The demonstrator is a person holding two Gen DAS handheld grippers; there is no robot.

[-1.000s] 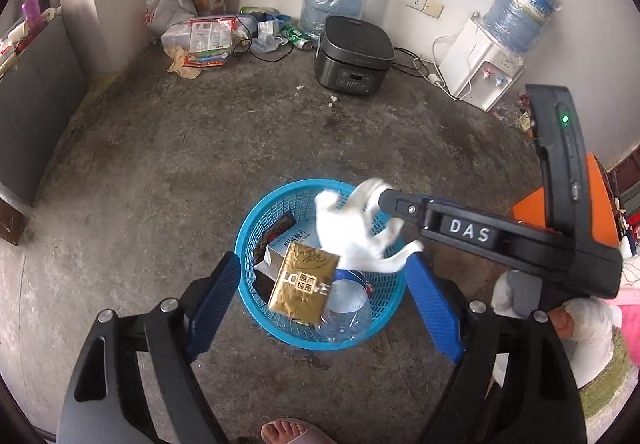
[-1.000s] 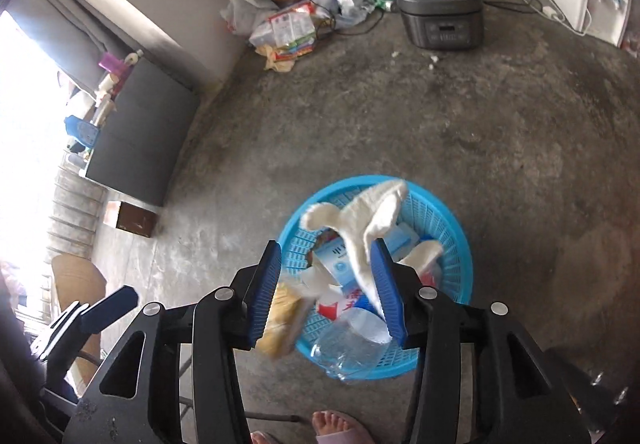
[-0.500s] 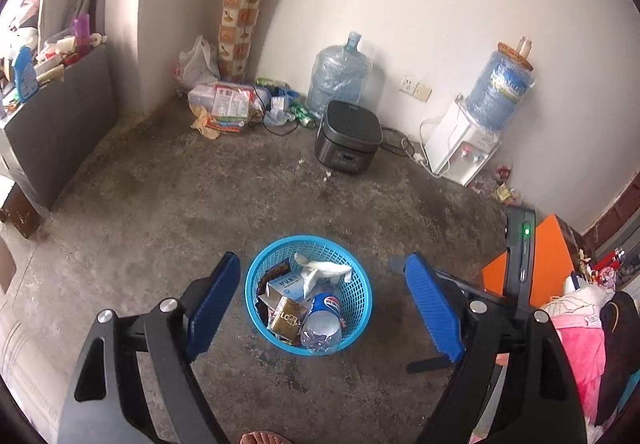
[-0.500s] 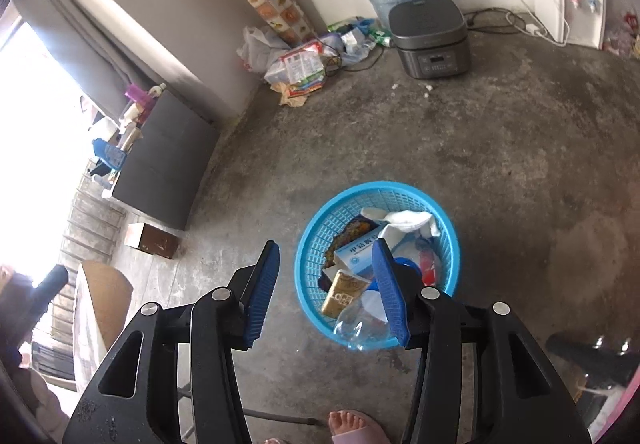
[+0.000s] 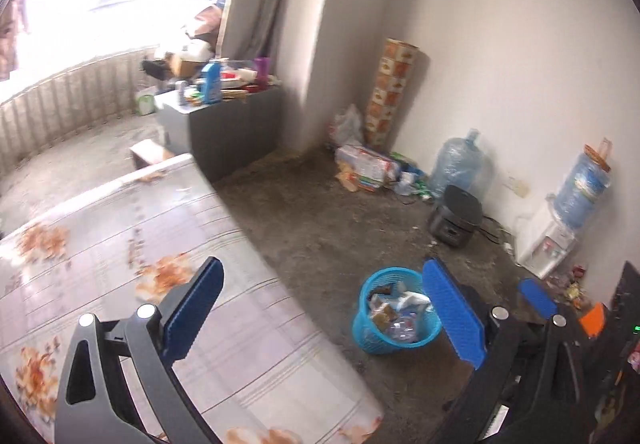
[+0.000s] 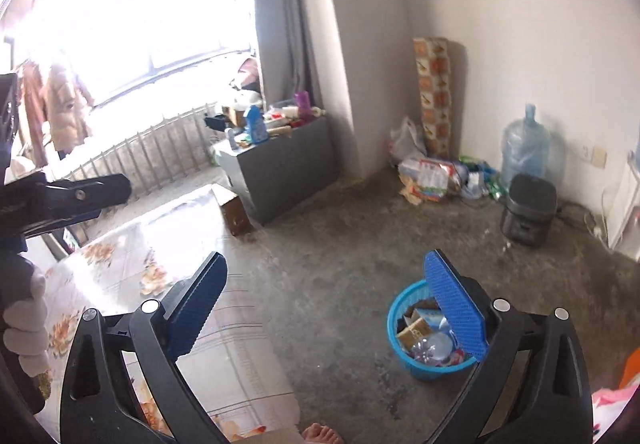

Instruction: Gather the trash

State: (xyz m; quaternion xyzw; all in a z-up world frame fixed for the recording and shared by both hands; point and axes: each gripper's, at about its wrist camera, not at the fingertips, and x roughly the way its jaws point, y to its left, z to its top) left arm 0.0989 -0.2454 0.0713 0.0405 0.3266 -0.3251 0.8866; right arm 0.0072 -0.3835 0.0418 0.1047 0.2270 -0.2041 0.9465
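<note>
Bare concrete floor point(image 5: 320, 228), white walls, bright window at the left; flowered bench point(image 5: 120, 244) in the foreground. Blue basket point(image 5: 394, 318) on the floor just beyond the bench edge, upright, loaded with trash: a gold packet point(image 6: 414, 332), a clear plastic bottle point(image 6: 434, 348), a white wad point(image 5: 412, 298) on top, other cartons beneath (labels too small to read).

Left claw point(image 5: 320, 320): jaws have just been opening, now spread wide, nothing between them. Right claw point(image 6: 328, 312): jaws have likewise just been opening, now wide, nothing between them. Both raised well clear of the basket, pointing over bench and floor.

Step in hand, as judged: release done, search for the next item.
- Keep both claws wide while scanning.
- Check the bench top and the floor around the basket first; no loose trash evident there.
- Treat the litter pile point(image 6: 432, 174) in the far corner beside the water jug point(image 6: 524, 152) as a likely next source.
- Approach crumpled or soft items from above, pinch at the bulk, not a loose edge.
- Avoid knocking the light basket when returning.
</note>
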